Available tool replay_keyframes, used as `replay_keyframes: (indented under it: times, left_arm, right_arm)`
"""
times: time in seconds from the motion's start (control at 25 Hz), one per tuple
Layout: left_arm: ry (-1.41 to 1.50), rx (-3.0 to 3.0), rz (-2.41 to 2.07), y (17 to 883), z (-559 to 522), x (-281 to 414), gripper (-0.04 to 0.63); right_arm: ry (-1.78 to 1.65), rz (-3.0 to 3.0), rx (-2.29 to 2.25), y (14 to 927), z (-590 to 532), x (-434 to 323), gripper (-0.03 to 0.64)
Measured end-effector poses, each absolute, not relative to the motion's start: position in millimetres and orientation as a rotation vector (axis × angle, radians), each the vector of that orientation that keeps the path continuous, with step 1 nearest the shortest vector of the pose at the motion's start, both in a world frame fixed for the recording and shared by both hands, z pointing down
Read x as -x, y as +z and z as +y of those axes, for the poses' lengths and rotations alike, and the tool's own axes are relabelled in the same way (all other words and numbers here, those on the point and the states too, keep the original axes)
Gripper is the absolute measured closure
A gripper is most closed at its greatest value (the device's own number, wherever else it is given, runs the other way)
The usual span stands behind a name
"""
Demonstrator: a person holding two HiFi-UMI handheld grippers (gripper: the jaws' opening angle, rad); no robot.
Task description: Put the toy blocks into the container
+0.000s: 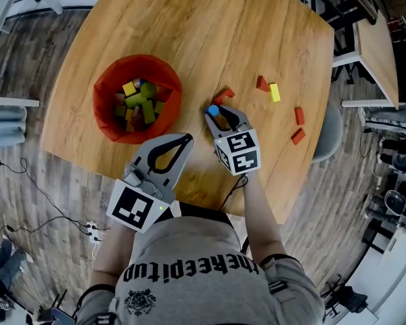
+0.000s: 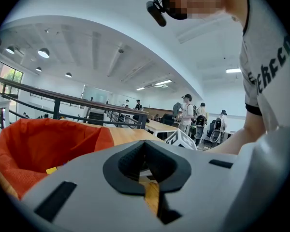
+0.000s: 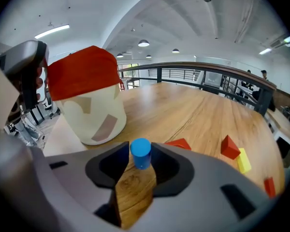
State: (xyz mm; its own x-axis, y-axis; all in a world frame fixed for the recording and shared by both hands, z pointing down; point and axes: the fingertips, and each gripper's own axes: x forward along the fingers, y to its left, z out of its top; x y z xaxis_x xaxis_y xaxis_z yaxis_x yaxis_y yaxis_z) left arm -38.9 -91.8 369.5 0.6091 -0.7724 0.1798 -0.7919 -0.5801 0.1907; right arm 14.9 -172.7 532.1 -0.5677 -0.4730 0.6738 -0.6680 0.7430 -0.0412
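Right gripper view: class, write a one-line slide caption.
Right gripper open around an upright blue cylinder on the wooden table, red-lined container behind.

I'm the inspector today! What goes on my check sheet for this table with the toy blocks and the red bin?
Surface: light wooden table.
Job's things: red-lined container already holds mixed blocks. Loose on the table: blue cylinder, red wedge, red triangle, yellow block, two red blocks.
Clutter: nothing seen.
Grippers: left gripper shut, empty, beside the container. Right gripper open, with the blue cylinder standing between its jaws.
Cables: thin cables on the floor, left of the table.
Surroundings: grey chair, second table, people far off.
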Motion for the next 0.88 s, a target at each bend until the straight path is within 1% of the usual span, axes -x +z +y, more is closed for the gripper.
replay_keyframes:
  times: [0.08,0.44,0.88]
  left_arm:
    - [0.116,-2.588,-1.281,370.3,-92.2,38.6,0.583]
    - [0.104,-2.598,-1.261,367.7,-90.6,38.3,0.583]
    - [0.090,-2.666,-1.193,355.6,-83.5,34.9,0.583]
  right_arm:
    - [0.378,-2.267,-0.856,535.0,-173.9,-15.5,0.483]
    - [0.340,-2.287,-0.864,521.0,-169.3,-13.1,0.486]
    - [0.334,-2.403,-0.943,463.7,-153.7,-9.4,0.486]
